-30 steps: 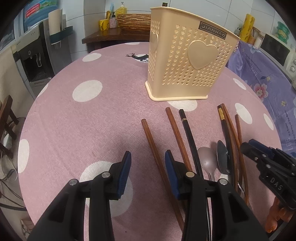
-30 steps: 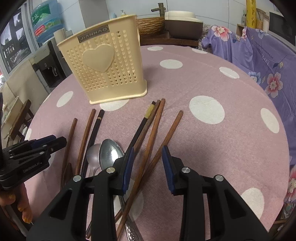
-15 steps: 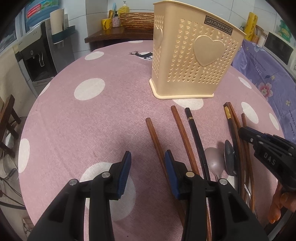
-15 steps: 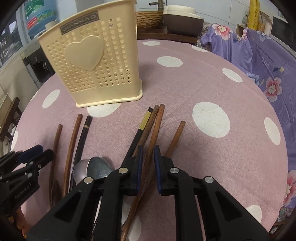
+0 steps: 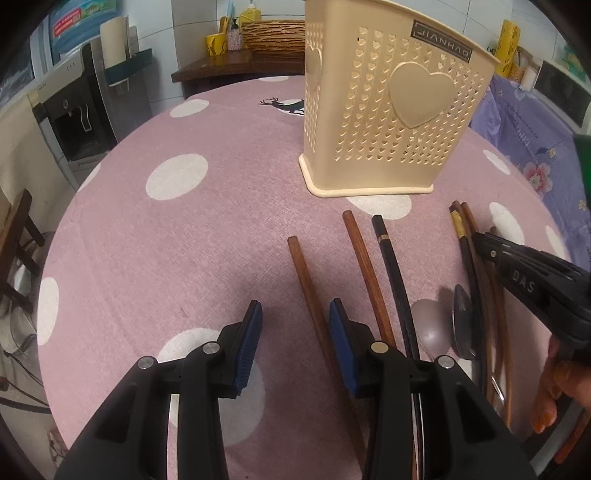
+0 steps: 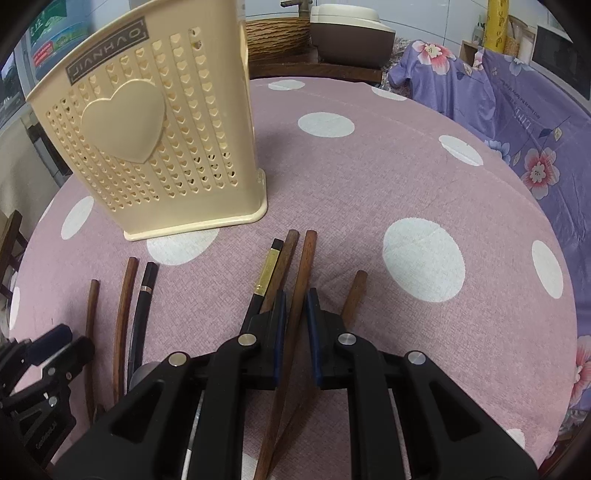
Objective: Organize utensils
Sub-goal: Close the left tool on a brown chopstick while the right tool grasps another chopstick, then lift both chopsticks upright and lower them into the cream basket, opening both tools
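Observation:
A cream perforated utensil holder (image 5: 388, 110) (image 6: 147, 147) stands on the pink dotted tablecloth (image 5: 184, 240). In front of it lie several chopsticks: two brown ones (image 5: 310, 288) (image 5: 365, 269), a black one (image 5: 391, 273), and two metal spoons (image 5: 432, 325). My left gripper (image 5: 295, 325) (image 6: 55, 339) hovers open, and the leftmost brown chopstick lies on the cloth just below its right pad. My right gripper (image 6: 295, 310) (image 5: 480, 242) is shut on a brown chopstick (image 6: 306, 258) that runs between its blue pads. A gold-banded black chopstick (image 6: 267, 269) lies right beside it.
A water dispenser (image 5: 74, 110) and a wooden chair (image 5: 18, 229) stand off the table's left. Behind the table, a dark shelf holds a woven basket (image 5: 273, 33). Purple floral cloth (image 6: 517, 110) drapes along the right. A hand (image 5: 554, 387) holds the right gripper.
The right gripper's jaws closed from wide apart onto the brown chopstick and moved forward toward the holder. The left gripper stayed open and nearly still.

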A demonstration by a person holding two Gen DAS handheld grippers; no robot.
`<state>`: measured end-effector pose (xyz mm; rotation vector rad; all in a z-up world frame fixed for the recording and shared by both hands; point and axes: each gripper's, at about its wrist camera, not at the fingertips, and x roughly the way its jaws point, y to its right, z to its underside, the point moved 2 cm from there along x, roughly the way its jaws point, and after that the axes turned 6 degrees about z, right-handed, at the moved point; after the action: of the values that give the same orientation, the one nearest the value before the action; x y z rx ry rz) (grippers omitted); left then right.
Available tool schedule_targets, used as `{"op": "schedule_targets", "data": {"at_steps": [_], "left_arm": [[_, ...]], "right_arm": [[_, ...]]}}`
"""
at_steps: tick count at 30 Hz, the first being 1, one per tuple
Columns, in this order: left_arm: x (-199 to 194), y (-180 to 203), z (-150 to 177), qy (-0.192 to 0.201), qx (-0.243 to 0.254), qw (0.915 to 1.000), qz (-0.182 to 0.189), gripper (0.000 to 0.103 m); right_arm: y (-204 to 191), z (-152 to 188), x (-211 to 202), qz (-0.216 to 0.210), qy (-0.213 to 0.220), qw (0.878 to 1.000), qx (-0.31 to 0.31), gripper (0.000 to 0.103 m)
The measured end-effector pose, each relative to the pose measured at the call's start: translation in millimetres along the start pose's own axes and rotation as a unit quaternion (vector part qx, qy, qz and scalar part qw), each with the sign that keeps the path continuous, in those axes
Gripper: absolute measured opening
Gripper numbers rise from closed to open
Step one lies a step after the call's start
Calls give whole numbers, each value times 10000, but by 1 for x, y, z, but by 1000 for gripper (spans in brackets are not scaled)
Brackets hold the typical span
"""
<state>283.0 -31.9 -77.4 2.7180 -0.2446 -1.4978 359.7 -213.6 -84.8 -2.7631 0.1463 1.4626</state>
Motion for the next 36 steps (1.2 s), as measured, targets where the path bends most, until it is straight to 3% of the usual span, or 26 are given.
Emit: {"op": "schedule_targets", "data": {"at_steps": [7,10,12,14,30,36], "left_arm": [[6,7,-8,-73,-16,9995,-297,37],[5,11,-6,-74,22,9995,-302,27],[5,15,-4,-59,19,9994,-339,14],[5,16,-3,-38,-14,9991,-421,10],[11,7,-17,-65,-510,9986,-151,8],[-11,1,-23,292,-604,9976,146,8]], "right_arm": [[-3,-2,0,127,-67,9999,34,12],[-4,-2,0,136,-49,9998,123,12],[-3,-2,0,161,-23,9998,142,10],[-3,-2,0,161,-12,9998,145,9],[6,-6,-1,-166,63,9992,345,8],[11,-8,-17,-505,398,9974,319,8]]}}
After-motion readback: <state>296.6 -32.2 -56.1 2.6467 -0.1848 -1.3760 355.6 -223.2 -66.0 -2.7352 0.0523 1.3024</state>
